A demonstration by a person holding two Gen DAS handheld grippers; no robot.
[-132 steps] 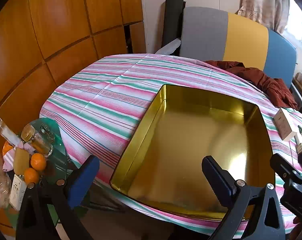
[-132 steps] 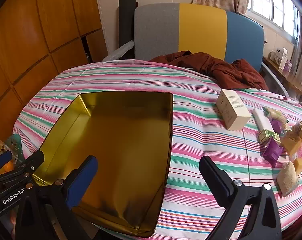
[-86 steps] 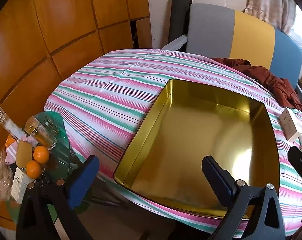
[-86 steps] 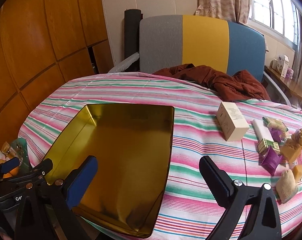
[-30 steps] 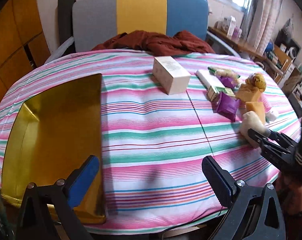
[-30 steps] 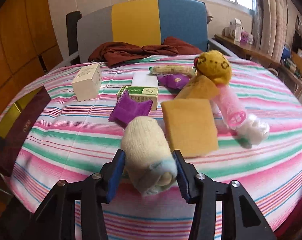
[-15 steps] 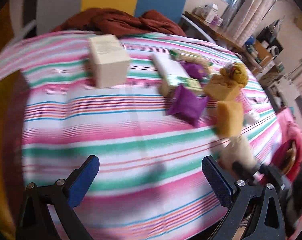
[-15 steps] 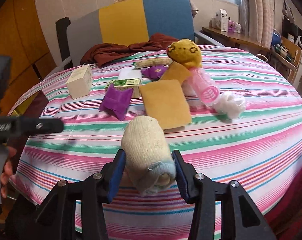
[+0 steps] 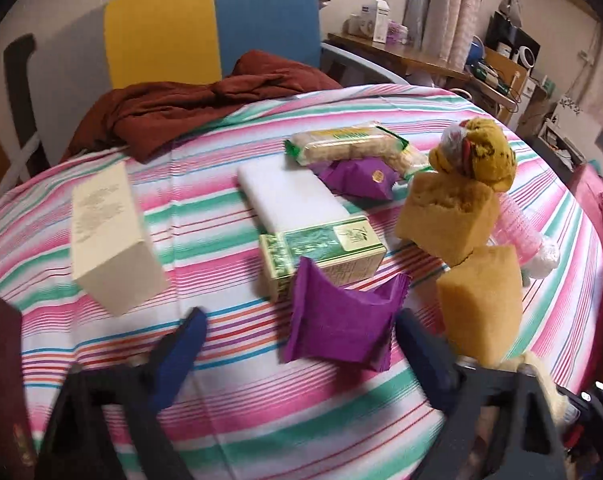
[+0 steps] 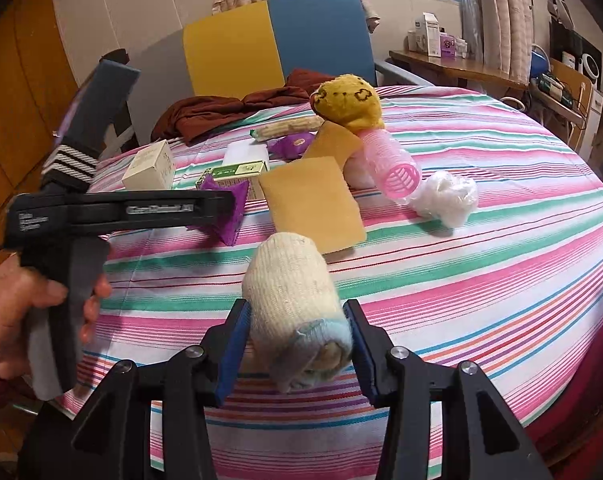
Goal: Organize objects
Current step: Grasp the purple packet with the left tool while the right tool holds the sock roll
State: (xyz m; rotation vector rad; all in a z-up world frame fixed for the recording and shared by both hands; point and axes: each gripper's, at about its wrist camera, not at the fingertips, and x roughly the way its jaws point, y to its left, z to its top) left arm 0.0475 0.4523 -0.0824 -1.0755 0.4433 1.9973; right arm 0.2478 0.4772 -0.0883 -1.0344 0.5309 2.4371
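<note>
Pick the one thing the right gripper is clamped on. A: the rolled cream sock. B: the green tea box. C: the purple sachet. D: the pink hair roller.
A: in the right wrist view the right gripper has both blue pads pressed against the sides of the rolled cream sock, while the pink hair roller lies apart, farther back on the striped tablecloth.

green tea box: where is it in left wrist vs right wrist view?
Left wrist: green printed cardboard tea box sits centre frame, behind the purple foil sachet.
Right wrist: same box is small, upper left of centre, behind that sachet.
Shared landmark: white foam block touching the box's far side.
</note>
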